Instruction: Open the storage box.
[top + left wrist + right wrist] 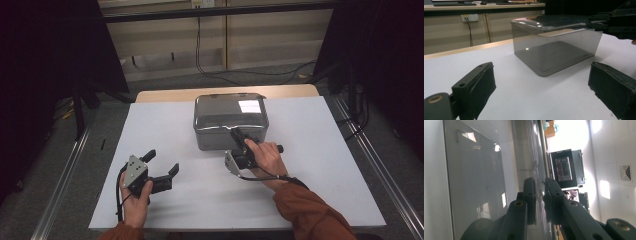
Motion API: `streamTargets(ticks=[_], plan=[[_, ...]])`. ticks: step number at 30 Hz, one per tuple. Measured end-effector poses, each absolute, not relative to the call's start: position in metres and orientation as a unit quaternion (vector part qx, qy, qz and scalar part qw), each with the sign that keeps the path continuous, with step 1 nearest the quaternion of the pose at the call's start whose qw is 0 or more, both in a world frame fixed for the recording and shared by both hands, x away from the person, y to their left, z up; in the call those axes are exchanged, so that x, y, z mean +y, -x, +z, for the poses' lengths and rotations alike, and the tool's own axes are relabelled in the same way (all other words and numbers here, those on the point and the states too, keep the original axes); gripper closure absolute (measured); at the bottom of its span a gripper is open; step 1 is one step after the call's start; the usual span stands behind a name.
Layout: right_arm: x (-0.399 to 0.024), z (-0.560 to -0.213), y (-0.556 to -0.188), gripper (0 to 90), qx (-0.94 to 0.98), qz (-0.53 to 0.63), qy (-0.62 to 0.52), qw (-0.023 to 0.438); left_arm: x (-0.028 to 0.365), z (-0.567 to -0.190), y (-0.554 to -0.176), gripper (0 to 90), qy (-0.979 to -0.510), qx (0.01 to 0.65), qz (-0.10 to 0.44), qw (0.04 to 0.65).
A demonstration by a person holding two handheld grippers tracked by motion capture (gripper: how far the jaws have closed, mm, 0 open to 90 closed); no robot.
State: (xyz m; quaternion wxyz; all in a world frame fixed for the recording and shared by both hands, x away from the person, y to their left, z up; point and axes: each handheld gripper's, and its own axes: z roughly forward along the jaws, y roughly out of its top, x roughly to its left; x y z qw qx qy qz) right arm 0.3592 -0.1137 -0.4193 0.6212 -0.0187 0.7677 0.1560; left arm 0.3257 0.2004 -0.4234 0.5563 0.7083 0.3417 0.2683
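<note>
Smoky see-through box (230, 120) with lid (229, 111) sits on white counter (310, 165), just past centre toward 12 o'clock; light glare patch on lid at its 1 o'clock corner; right tool (239, 137) at box's 6 o'clock edge, jaws pressed nearly together on the lid's front rim, hand (265, 156) wrapped round the handle, rust sleeve (310, 212) entering from 5 o'clock; in right gripper view the tool (540, 195) is rolled sideways, jaws pinching the thin lid edge, only a sliver between the pads, glossy box wall (476, 180) running along the 9 o'clock side; left tool (162, 162) rests at 7 o'clock of the counter, well apart from box, jaws spread wide and aimed toward 2 o'clock, left hand (134, 197) gripping it from below, grey plate (135, 169) on top; left gripper view: tool (541, 85) spread, nothing between the pads, box (556, 50) ahead at 12 o'clock on bare counter (524, 100), right tool (599, 23) clamped on the lid corner at 2 o'clock; wall sockets (469, 17) and cable behind at 10 o'clock; cables on floor beyond the counter in high view.
</note>
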Motion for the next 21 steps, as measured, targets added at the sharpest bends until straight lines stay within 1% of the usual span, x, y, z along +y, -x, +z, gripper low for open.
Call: streamTargets(ticks=[2, 4, 10, 15, 18, 21], plan=[[-0.114, -0.418, -0.36, 80.4, 0.766, 0.159, 0.018, 0.622, 0.199, -0.425, -0.329, 5.6, -0.71, 0.333, 0.262, 0.562], [-0.114, -0.416, -0.36, 80.6, 0.766, 0.157, 0.02, 0.623, 0.197, -0.426, -0.333, 4.1, -0.705, 0.344, 0.263, 0.562], [-0.113, -0.412, -0.361, 81.0, 0.765, 0.157, 0.022, 0.625, 0.192, -0.424, -0.341, 2.1, -0.704, 0.335, 0.266, 0.567], [-0.113, -0.408, -0.361, 81.0, 0.764, 0.161, 0.017, 0.625, 0.183, -0.419, -0.346, 2.1, -0.7, 0.339, 0.259, 0.573], [-0.114, -0.405, -0.361, 81.1, 0.763, 0.166, 0.011, 0.625, 0.177, -0.415, -0.35, 1.6, -0.707, 0.323, 0.269, 0.569], [-0.114, -0.405, -0.362, 81.1, 0.762, 0.167, 0.014, 0.626, 0.172, -0.412, -0.354, 1.3, -0.707, 0.319, 0.263, 0.574]])
